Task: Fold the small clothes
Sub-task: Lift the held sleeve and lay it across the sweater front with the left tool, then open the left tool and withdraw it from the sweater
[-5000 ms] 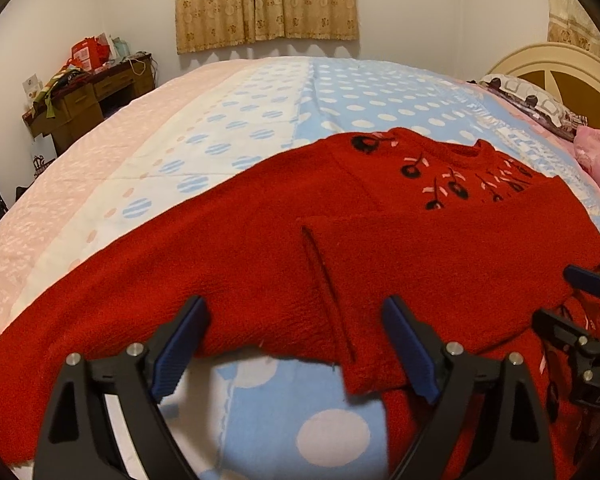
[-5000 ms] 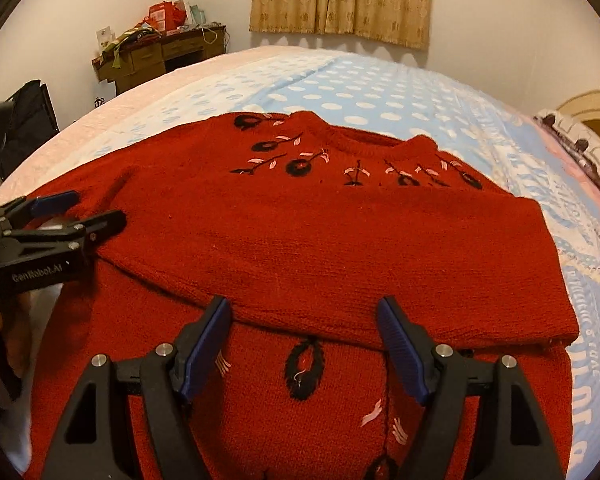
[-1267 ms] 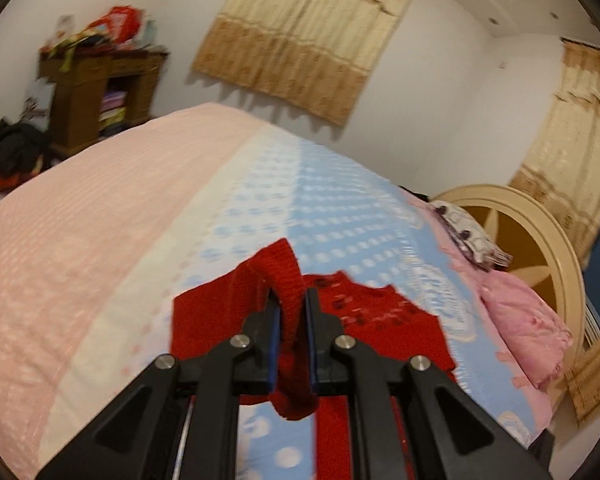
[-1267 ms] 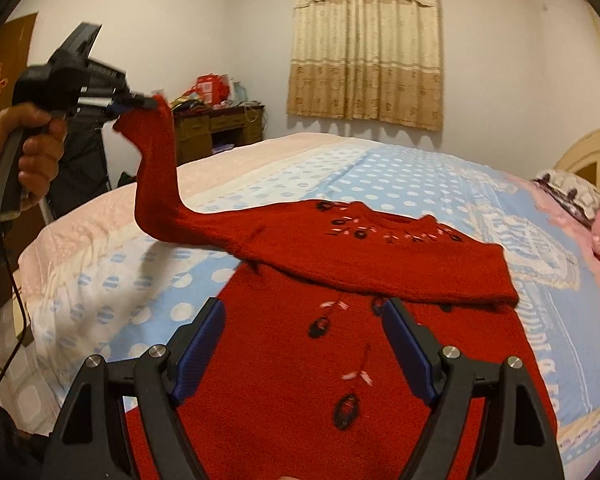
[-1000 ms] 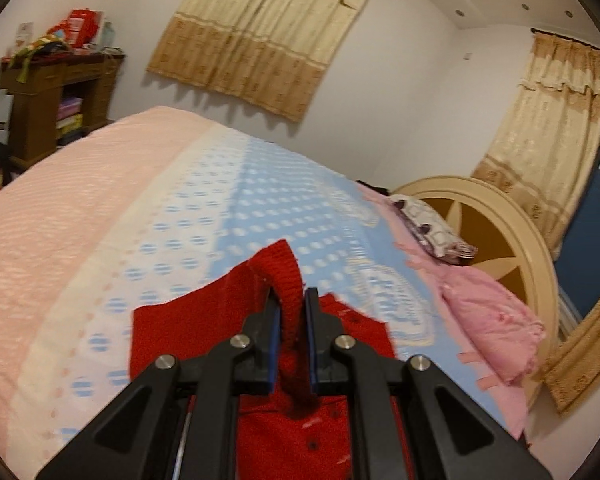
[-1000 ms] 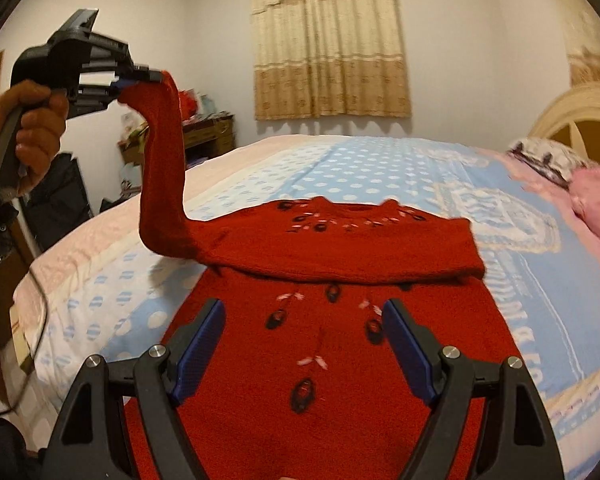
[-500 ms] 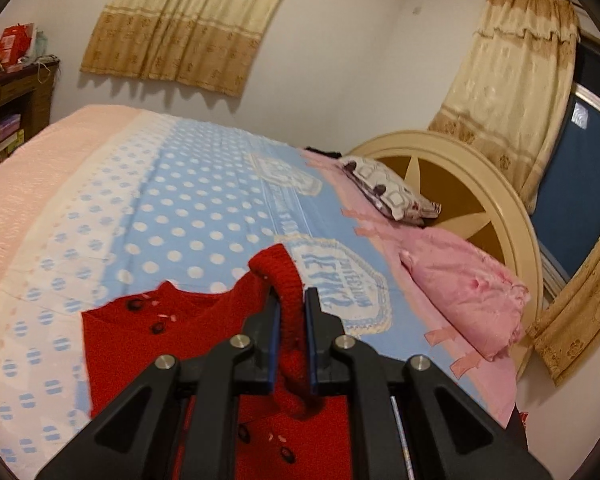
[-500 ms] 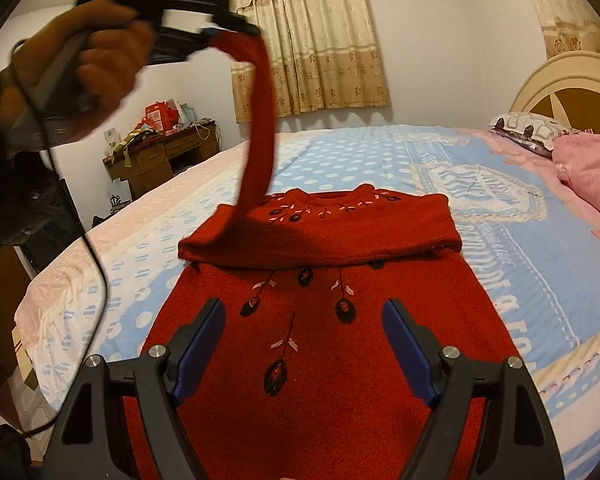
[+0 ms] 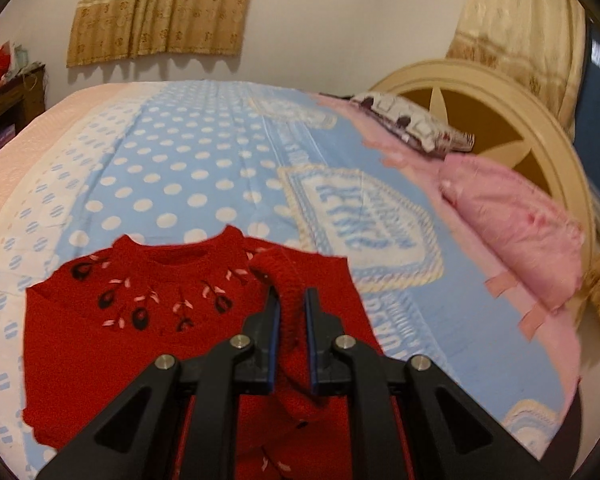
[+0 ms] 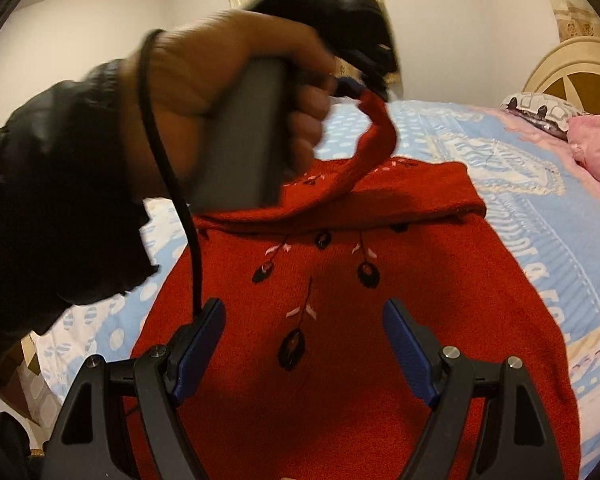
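Nearest, right gripper (image 10: 304, 352) open above red sweater (image 10: 340, 360), flat on the polka-dot bed (image 9: 188, 168). Beyond, left gripper (image 9: 291, 312) loosely clamped on the sleeve (image 9: 290, 312), jaws just easing, held over the collar end.

Warm indoor light, soft shadows, fisheye bending and dark vignette at edges, motion-blurred hand (image 10: 236, 92)

A red knitted sweater (image 10: 340, 360) with dark embroidered flowers lies flat on the bed (image 9: 204, 168), one sleeve (image 9: 288, 304) folded across its chest, the other lifted above it.
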Tool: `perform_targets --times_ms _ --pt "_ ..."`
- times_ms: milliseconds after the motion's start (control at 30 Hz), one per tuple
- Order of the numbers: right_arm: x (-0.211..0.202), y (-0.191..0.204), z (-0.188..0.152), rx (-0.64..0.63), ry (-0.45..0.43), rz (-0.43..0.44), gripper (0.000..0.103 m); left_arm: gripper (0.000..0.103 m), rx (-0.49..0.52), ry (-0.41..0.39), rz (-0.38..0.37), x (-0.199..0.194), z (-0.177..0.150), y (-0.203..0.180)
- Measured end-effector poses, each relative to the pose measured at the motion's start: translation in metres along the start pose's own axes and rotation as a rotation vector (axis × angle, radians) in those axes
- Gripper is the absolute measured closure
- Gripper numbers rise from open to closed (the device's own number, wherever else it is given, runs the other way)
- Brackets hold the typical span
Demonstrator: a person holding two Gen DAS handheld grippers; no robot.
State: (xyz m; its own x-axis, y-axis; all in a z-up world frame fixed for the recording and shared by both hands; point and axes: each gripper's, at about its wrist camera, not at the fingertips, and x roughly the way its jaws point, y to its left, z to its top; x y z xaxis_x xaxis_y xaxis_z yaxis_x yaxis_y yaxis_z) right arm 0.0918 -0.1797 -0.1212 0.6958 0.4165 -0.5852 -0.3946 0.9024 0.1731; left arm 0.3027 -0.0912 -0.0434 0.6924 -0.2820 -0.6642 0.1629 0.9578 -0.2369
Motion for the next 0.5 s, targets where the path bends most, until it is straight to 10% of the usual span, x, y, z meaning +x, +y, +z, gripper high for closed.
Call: perform_targets --times_ms 200,500 --pt "0.006 -0.004 -0.003 0.024 0.028 0.011 0.022 0.04 0.071 -0.006 0.014 0.002 -0.006 -0.014" --pt "0.006 -0.003 -0.003 0.018 0.036 0.023 0.022 0.026 0.102 -0.088 0.116 -0.048 -0.023 0.045"
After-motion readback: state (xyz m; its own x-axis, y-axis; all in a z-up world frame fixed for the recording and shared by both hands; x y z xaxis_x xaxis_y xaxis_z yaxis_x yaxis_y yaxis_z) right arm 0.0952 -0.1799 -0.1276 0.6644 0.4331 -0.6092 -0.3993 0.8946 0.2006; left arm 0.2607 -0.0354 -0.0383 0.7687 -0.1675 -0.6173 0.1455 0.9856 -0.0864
